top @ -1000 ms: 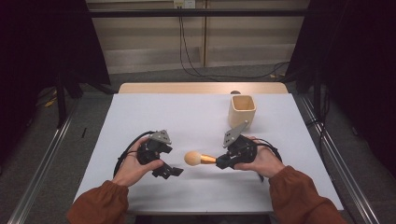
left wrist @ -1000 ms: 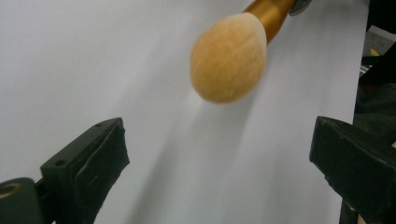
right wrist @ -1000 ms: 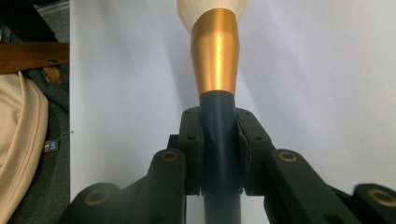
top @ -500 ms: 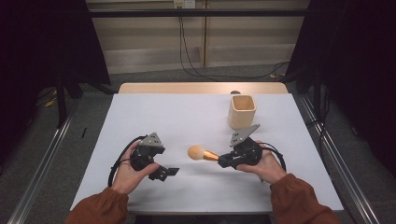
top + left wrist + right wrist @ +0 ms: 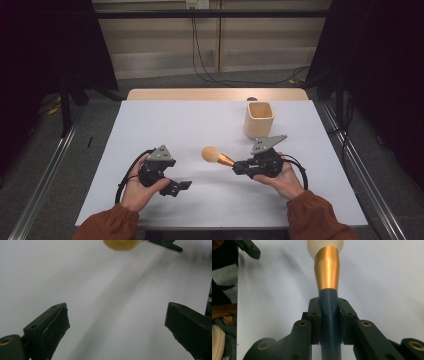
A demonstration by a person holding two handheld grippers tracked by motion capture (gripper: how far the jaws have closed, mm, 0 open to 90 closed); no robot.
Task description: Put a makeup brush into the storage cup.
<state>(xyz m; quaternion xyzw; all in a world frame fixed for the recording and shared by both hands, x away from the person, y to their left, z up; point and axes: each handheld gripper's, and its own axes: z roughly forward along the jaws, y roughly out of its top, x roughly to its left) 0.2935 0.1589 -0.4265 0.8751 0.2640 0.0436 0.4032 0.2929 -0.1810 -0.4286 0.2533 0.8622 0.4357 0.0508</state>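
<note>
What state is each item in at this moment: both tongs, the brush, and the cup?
Right tongs: shut on the brush handle, held above the table.
Left tongs: open, jaws wide apart, holding nothing.
Makeup brush: gripped by its dark handle, lying roughly level, round head pointing toward the left tongs.
Wooden cup: upright on the table, untouched; inside not visible.

We see a makeup brush point(image 5: 216, 156) with a round, fluffy tan head, a flared gold ferrule and a dark blue handle. It lies roughly level above the white table point(image 5: 200, 120), head pointing toward the table's middle and left. Its handle is clamped between the jaws of the right gripper point(image 5: 239, 166), which we see pressed against both sides of it in the right gripper view point(image 5: 329, 315).
</note>
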